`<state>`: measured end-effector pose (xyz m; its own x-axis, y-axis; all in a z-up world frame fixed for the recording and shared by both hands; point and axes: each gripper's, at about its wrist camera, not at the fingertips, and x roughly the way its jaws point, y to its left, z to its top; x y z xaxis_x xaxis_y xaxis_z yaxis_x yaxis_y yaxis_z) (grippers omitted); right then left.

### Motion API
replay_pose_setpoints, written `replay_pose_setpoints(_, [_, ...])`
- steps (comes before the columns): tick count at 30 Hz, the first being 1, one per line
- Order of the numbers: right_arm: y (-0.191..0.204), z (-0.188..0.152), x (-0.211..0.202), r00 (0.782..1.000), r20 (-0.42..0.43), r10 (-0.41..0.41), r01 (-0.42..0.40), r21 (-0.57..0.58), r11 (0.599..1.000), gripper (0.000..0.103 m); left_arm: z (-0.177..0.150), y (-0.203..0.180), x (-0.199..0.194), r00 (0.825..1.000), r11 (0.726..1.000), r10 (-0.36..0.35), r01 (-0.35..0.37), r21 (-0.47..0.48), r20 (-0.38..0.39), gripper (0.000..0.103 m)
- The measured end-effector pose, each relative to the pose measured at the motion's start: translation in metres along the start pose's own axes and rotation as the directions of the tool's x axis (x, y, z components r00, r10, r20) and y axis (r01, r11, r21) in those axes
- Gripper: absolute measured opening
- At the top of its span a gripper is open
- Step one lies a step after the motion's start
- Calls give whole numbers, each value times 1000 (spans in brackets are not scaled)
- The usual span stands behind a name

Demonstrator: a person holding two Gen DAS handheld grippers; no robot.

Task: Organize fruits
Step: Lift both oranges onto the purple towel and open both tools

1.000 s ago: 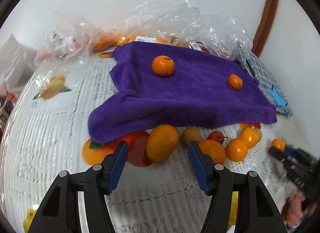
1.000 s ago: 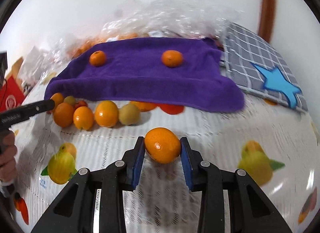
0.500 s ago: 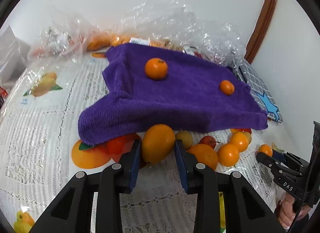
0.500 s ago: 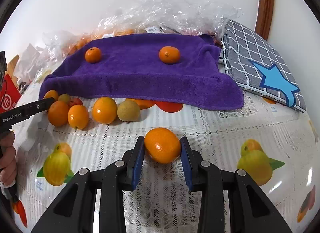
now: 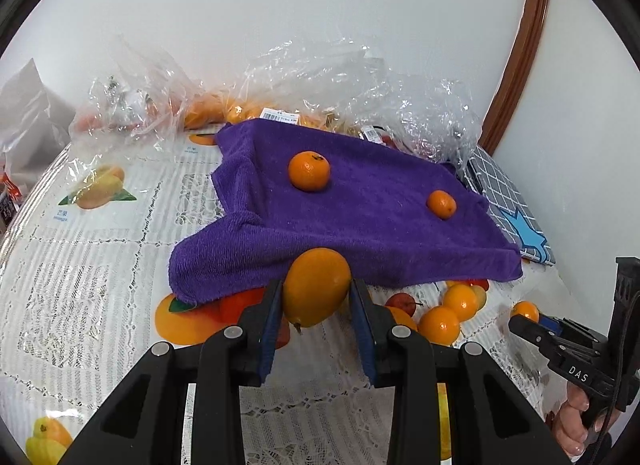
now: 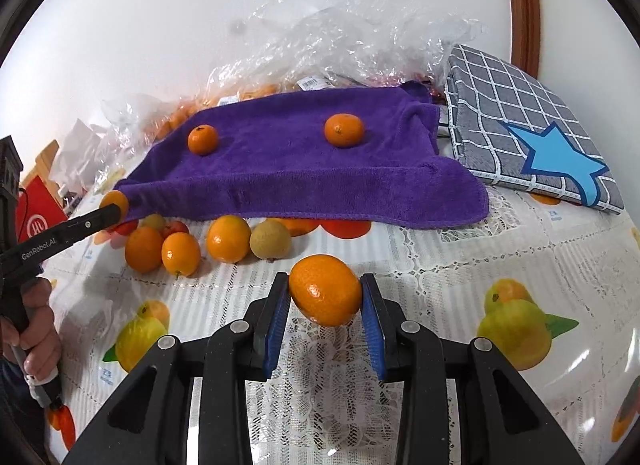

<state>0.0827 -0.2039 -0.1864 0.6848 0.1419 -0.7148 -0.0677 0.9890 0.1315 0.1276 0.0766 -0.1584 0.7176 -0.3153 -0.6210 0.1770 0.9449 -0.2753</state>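
My left gripper (image 5: 316, 297) is shut on a large oval yellow-orange fruit (image 5: 316, 291) and holds it above the table, in front of the purple towel (image 5: 360, 225). My right gripper (image 6: 325, 293) is shut on an orange mandarin (image 6: 325, 290), held above the tablecloth. Two mandarins sit on the towel, one to the left (image 6: 203, 139) and one to the right (image 6: 344, 130). A row of loose fruits (image 6: 228, 238) lies along the towel's front edge.
Clear plastic bags with fruit (image 5: 352, 81) lie behind the towel against the wall. A grey checked cushion with a blue star (image 6: 528, 133) lies to the right. The table has a lace cloth with fruit prints (image 6: 520, 329). A red box (image 6: 36, 217) stands at the far left.
My left gripper closed on the oval fruit and lifted it off the table. My right gripper rose with its mandarin still held.
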Motion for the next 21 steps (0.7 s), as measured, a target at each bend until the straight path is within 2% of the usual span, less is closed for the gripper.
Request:
replay_pose_setpoints(3, [0,0,0,1000,4,16,-16,1,1000,35,1,0,-3,1000,1000,0,-1,4,20,32])
replay_pose_setpoints(6, [-1,2,0,1000,1,-5,5,8,1000,35,6,-1,-6,999,1000,22,-22,-2,42,32])
replay_pose_setpoints(9, [-4,12,-4,999,-1,50,-50,30,998,35,16,-2,-10,998,1000,6,-6,-11,56,32])
replay_pose_setpoints(11, [-5,25,-10,997,29,69,-70,29,997,35,26,-8,-10,998,1000,5,-5,-2,63,32])
replay_pose_setpoints(16, [1,67,-15,993,113,35,-30,-43,999,35,56,-14,4,997,1000,18,-16,-26,80,32])
replay_pose_setpoints(21, [-10,99,9,992,118,34,-33,-12,999,35,76,-12,37,996,992,73,-67,-107,55,32])
